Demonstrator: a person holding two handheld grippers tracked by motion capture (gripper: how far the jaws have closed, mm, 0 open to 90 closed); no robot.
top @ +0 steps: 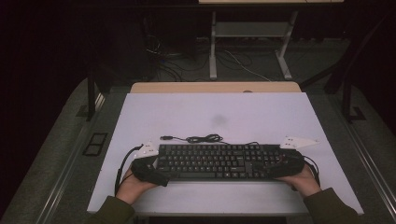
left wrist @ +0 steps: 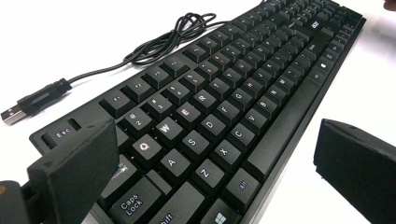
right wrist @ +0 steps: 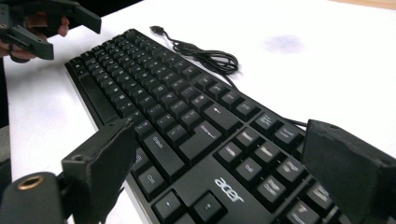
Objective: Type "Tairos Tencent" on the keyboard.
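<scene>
A black Acer keyboard [top: 215, 161] lies lengthwise near the front of the white tabletop [top: 215, 112]. Its black cable [top: 203, 138] is coiled just behind it and ends in a USB plug [top: 166, 137]. My left gripper [top: 156, 170] is at the keyboard's left end. In the left gripper view it [left wrist: 217, 172] stands open, one jaw over the Esc and Tab corner of the keyboard [left wrist: 224, 93], the other off the front edge. My right gripper [top: 273, 168] is at the right end. It [right wrist: 224, 172] is open too, and its jaws straddle the keyboard [right wrist: 177, 107] by the logo.
A faint grey smudge [top: 218, 120] marks the tabletop behind the cable. A wooden strip [top: 215, 87] runs along the far edge. Beyond it a white desk frame [top: 247, 46] stands among floor cables. In the right gripper view the left gripper [right wrist: 42, 23] shows far off.
</scene>
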